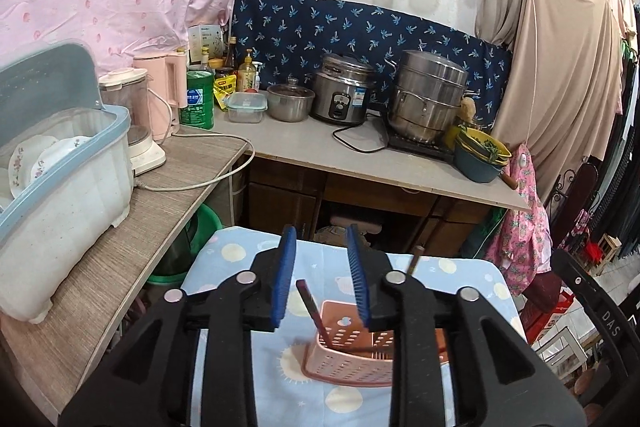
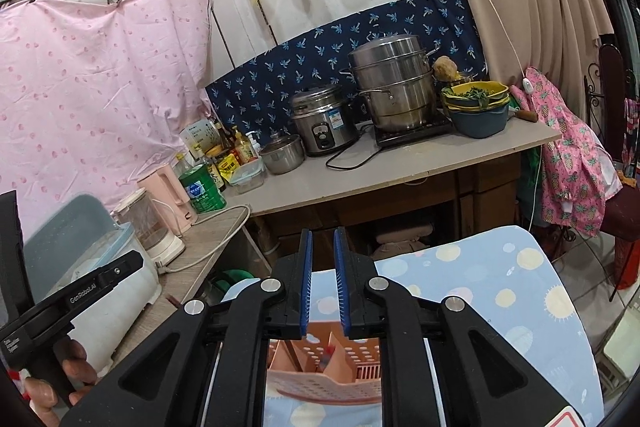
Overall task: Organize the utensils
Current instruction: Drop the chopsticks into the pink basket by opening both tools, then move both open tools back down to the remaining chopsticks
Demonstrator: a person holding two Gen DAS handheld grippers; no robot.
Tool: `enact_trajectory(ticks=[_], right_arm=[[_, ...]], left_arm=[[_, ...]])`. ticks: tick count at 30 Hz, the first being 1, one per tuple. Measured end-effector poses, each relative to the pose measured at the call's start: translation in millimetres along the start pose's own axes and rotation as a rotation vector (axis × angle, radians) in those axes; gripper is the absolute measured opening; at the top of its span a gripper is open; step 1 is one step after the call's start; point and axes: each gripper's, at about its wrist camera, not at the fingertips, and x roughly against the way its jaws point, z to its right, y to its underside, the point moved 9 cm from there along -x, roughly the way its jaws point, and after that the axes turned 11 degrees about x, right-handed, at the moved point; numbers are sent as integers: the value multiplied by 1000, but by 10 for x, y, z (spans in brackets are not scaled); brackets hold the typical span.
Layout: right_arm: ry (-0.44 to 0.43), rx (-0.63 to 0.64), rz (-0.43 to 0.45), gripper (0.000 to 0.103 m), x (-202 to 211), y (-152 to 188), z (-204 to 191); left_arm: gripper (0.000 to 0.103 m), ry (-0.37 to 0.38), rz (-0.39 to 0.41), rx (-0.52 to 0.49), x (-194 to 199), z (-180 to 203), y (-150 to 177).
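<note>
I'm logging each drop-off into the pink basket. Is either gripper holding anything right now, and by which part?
Nothing is held. The left gripper is open above the pink basket, clear of the chopstick standing in it. The right gripper is slightly open, nothing between its pads.

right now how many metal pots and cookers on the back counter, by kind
steamer pot, stacked tiers: 1
rice cooker: 1
small lidded pot: 1
total: 3
</note>
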Motion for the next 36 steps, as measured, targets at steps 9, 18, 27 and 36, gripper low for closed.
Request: enact_trajectory(ticks=[9, 18, 27, 36], right_arm=[[-8, 25, -8, 20, 346, 256, -103], [-11, 66, -89, 20, 679, 861, -190], [-8, 60, -203, 20, 1025, 1650, -175], [22, 115, -338, 20, 1324, 2489, -194]], left_arm=[[40, -13, 3, -5, 283, -144, 160], [43, -37, -52, -28, 528, -410, 697], [43, -74, -140, -36, 768, -727, 1453], [43, -95, -235, -89, 954, -863, 2233]])
